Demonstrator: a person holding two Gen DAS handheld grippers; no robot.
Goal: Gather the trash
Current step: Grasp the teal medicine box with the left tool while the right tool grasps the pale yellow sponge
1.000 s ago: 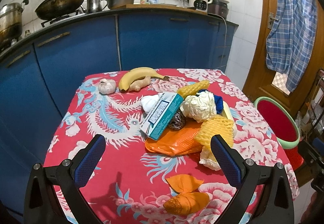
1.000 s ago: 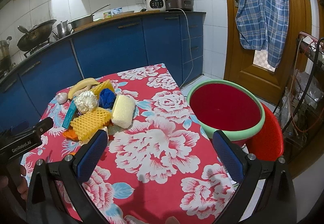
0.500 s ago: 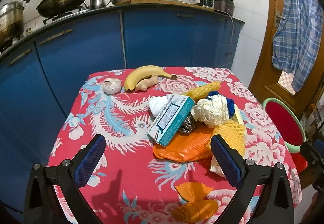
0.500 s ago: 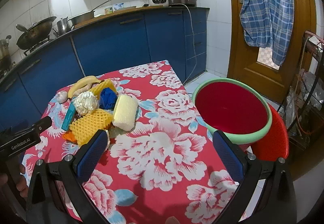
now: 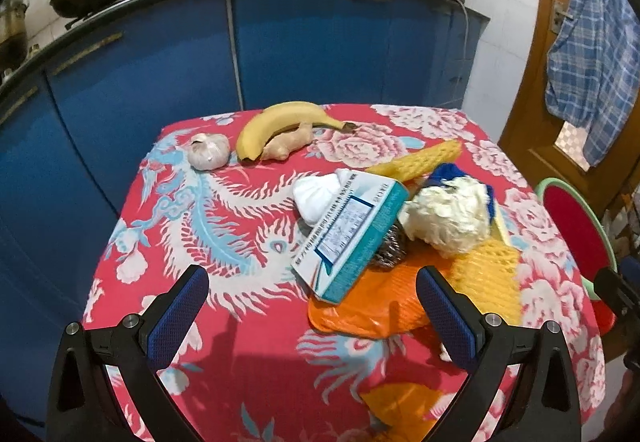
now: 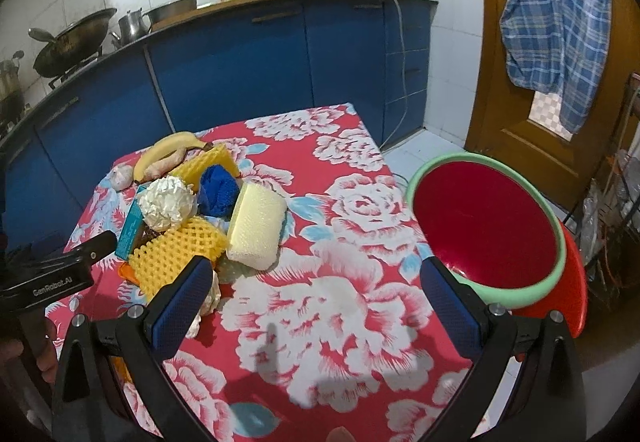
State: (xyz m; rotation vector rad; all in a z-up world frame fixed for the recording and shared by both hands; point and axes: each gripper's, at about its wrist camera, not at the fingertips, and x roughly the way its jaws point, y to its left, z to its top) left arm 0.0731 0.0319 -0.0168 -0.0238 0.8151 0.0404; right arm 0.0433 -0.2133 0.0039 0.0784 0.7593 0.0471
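Note:
A pile of trash lies on the red flowered table [image 5: 224, 226]: a teal and white carton [image 5: 352, 234], a crumpled white paper ball [image 5: 448, 218], yellow foam nets [image 5: 488, 274], an orange plastic bag [image 5: 368, 310] and a white tissue [image 5: 316, 194]. A second orange wad [image 5: 404, 402] lies near the front edge. My left gripper [image 5: 312, 314] is open and empty, just short of the carton. My right gripper [image 6: 316, 306] is open and empty over the table's right part. A red basin with a green rim [image 6: 484, 222] sits on a red stool to the right of the table.
A banana [image 5: 280, 122], a ginger root [image 5: 286, 146] and a garlic bulb [image 5: 208, 154] lie at the table's far side. A pale sponge [image 6: 256, 230] and a blue cloth [image 6: 218, 190] sit in the pile. Blue cabinets [image 5: 320, 50] stand behind, a wooden door [image 6: 536, 114] at right.
Both grippers have moved forward toward the table. The pile and the basin look larger and closer. Nothing on the table has moved.

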